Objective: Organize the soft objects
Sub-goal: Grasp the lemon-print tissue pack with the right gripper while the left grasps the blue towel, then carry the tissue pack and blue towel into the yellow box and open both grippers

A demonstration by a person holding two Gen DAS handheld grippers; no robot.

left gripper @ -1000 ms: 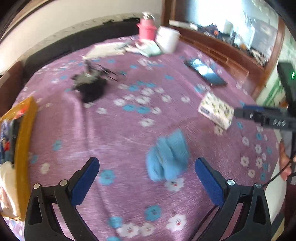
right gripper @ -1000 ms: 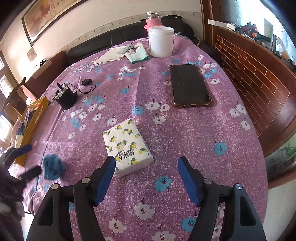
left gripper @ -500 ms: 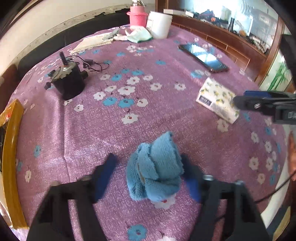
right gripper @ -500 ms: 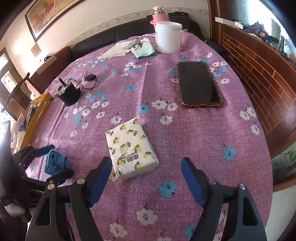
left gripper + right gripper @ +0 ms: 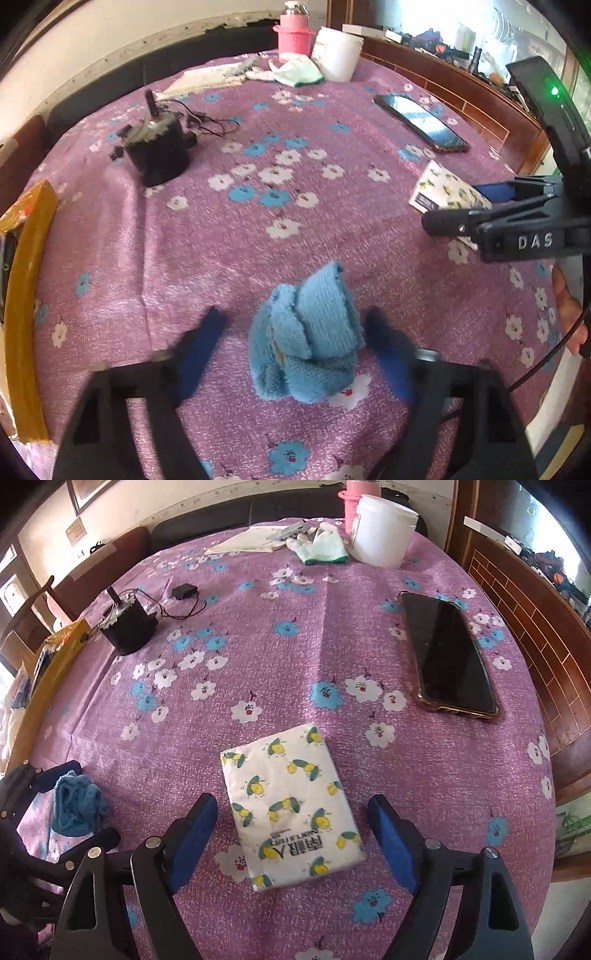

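Left gripper (image 5: pixel 295 354) astride blue cloth (image 5: pixel 308 341) (ungripped)

A purple flowered tablecloth (image 5: pixel 332 635) carries a phone (image 5: pixel 448 657), tissue pack (image 5: pixel 291 805) and blue cloth (image 5: pixel 306 336).

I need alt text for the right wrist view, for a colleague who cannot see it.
The right tool hangs open over a white tissue pack printed with lemons, one finger on either side without touching it, on a purple flowered tablecloth. A dark phone lies to its right; at far left the left tool flanks a crumpled blue cloth.
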